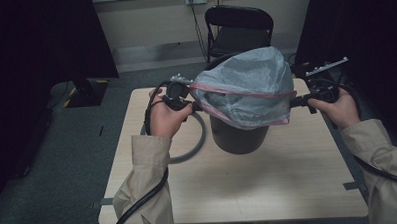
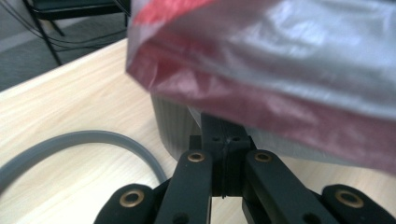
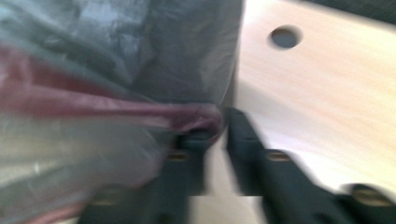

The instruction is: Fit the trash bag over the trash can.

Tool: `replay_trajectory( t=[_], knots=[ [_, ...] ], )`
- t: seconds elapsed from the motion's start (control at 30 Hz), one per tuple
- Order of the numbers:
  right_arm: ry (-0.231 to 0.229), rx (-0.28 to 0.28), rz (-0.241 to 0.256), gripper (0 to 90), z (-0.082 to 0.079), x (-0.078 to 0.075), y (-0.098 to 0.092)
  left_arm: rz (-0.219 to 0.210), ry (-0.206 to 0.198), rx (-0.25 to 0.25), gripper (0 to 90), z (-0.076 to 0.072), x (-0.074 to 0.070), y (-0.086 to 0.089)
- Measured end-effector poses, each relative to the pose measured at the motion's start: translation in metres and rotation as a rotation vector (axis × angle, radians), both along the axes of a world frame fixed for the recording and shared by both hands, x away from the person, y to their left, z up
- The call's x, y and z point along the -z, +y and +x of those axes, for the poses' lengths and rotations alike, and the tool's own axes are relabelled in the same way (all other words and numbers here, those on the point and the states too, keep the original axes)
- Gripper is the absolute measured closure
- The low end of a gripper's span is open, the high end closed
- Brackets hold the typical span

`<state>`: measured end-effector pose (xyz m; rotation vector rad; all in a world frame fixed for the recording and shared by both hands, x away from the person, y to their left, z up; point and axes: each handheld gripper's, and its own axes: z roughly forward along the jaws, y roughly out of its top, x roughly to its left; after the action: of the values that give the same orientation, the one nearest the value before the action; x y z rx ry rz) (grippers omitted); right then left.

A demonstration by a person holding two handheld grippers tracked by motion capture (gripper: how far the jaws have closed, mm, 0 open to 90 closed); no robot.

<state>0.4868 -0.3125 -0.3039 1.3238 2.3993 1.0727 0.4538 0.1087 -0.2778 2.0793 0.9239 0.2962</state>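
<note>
A grey translucent bag (image 1: 245, 85) with a red rim hangs stretched above a dark grey bin (image 1: 237, 138) standing on the table. My left gripper (image 1: 195, 106) is at the bag's left edge. In the left gripper view my left gripper (image 2: 226, 135) is shut on the red rim of the bag (image 2: 280, 60), just above the bin's wall (image 2: 175, 126). My right gripper (image 1: 295, 101) is at the bag's right edge. In the blurred right gripper view my right gripper (image 3: 222, 123) shows a gap between its jaws, and the rim of the bag (image 3: 116, 70) bunches against the left jaw.
A grey hose (image 1: 197, 142) curves on the light wooden table (image 1: 269, 184) left of the bin; it also shows as the hose (image 2: 84, 140) in the left gripper view. A black folding chair (image 1: 238, 28) stands beyond the table. A round hole (image 3: 286, 36) is in the tabletop.
</note>
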Motion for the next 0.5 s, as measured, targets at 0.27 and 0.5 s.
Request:
replay_trajectory(
  t=[0.27,0.5],
  knots=[
    [-0.141,0.031,0.034,47.5,-0.016,-0.041,-0.015,0.032,-0.028,-0.033,90.0,0.003,-0.005,-0.003],
    [-0.158,0.049,0.077,53.4,-0.008,-0.05,-0.01,0.032,-0.028,-0.064,90.0,0.012,-0.004,-0.002]
  ],
)
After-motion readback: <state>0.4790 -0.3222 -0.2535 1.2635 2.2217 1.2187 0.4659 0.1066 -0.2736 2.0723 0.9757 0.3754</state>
